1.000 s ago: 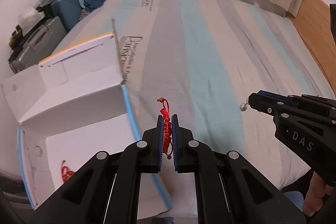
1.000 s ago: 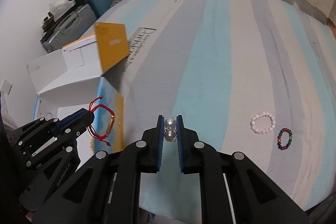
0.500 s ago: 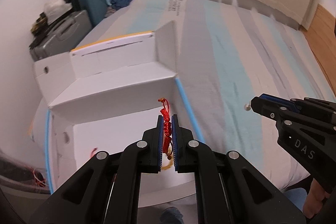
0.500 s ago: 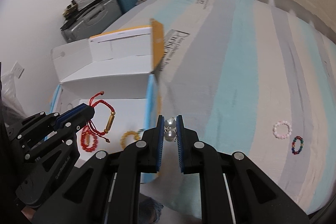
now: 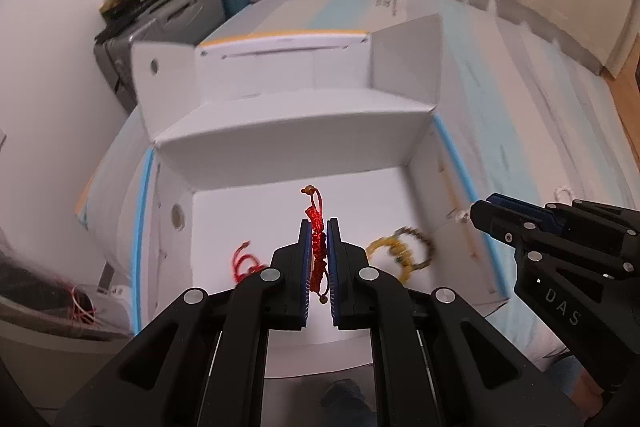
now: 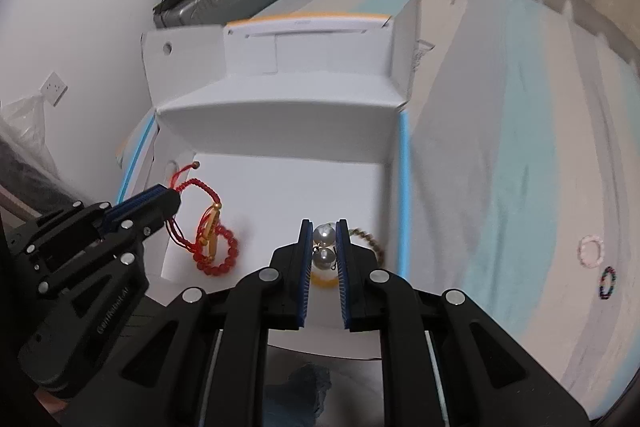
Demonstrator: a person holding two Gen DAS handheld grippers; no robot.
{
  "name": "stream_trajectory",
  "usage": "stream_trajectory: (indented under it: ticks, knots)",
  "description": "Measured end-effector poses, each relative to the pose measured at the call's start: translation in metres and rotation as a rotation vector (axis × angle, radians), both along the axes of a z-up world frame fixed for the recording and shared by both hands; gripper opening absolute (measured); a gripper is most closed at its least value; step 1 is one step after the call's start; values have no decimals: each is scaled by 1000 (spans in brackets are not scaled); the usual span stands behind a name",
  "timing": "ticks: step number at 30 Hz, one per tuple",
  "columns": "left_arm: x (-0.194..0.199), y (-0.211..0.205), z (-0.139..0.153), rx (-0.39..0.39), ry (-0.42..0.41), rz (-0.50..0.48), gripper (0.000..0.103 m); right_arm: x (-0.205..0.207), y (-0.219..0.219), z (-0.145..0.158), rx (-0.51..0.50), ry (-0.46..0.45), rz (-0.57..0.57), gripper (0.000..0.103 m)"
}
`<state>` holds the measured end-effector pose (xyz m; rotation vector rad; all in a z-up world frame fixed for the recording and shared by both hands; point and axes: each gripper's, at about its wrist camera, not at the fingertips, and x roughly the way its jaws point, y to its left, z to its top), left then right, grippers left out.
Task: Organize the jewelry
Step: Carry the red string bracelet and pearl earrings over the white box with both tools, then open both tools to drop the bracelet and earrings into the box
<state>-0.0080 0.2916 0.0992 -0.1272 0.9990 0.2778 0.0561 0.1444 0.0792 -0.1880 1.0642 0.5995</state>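
the left tool [image 5: 318,259] is clamped narrow on a red cord bracelet [image 5: 318,231], held above the floor of the open white box [image 5: 280,143]. the right tool [image 6: 323,255] is clamped narrow on a pair of pearls [image 6: 323,245], held over the box's right half, near the blue-edged wall.

already lying in the box: a red bead bracelet [image 6: 216,253] and a yellow bead bracelet [image 5: 396,255]. two more rings of beads, a pink bracelet [image 6: 591,250] and a multicolour bracelet [image 6: 608,281], lie on the striped bed [image 6: 500,147], well apart from the box.

judged step: release of both items into the box. neither is down yet.

risks from here:
- cord snag: the red cord bracelet is soft and has loose ends; on opening it may cling to a pad and lift back out with the tool.
- roll-out: the pearls are round and hard; dropped from height they may bounce or roll across the smooth card.
- tangle: a cord landing on the red bead bracelet may knot with it.
- collision: both tools work in one box, so a sideways move may knock them together.
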Motion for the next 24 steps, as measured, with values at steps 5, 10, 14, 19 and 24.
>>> stream_trajectory:
  ticks: [5,10,14,19,24]
  knots:
    - [-6,19,-21,-21,28,30,7,-5,20,-27,-30,31,23,11]
    - [-4,31,-41,-36,56,43,7,-2,31,-51,-55,62,26,11]
    - [-1,35,-52,-43,69,44,7,-1,34,-65,-71,79,27,11]
    - [2,36,-62,-50,82,44,7,3,37,-75,-81,94,27,11]
    - [2,36,-65,-39,88,54,8,2,41,-80,-88,99,35,11]
